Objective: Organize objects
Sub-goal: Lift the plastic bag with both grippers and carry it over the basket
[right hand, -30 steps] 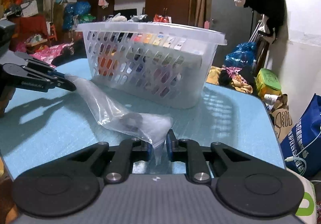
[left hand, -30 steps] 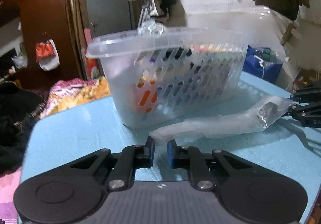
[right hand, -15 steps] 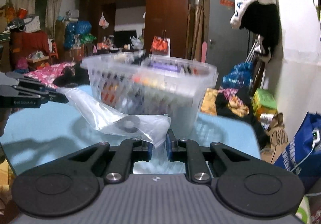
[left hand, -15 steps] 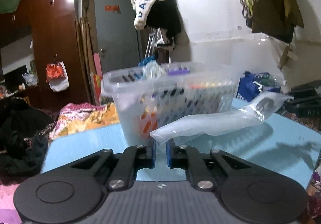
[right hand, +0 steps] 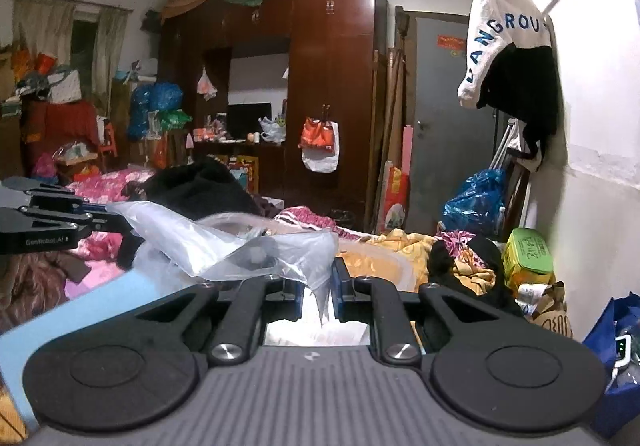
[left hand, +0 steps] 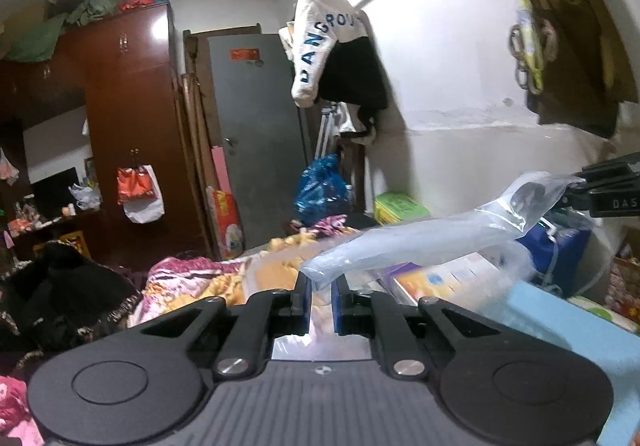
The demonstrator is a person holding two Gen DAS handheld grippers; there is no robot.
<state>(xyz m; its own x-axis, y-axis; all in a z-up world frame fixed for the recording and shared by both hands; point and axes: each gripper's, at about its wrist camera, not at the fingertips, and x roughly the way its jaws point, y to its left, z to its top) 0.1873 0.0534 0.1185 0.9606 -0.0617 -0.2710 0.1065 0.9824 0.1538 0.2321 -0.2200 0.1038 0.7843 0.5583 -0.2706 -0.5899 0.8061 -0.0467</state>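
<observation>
Clear plastic bag (left hand: 420, 242) slung above the desk (left hand: 568, 322), one end clamped in left tongs (left hand: 321, 286), other in right tongs (right hand: 318, 286); judged light, limp, slippery, small dark part inside; best held by both ends.

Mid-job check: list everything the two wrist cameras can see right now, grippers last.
plastic bag: one, clear, a small dark item inside, stretched in the air between the two grippers
basket: one, translucent, blurred, just below the bag
table: one, light blue, low in both views
wardrobe: one, dark brown, far wall
door: one, grey, beside the wardrobe
hanging garment: one, white and black, on the wall
left gripper: black, shut on one end of the bag
right gripper: black, shut on the other end
</observation>
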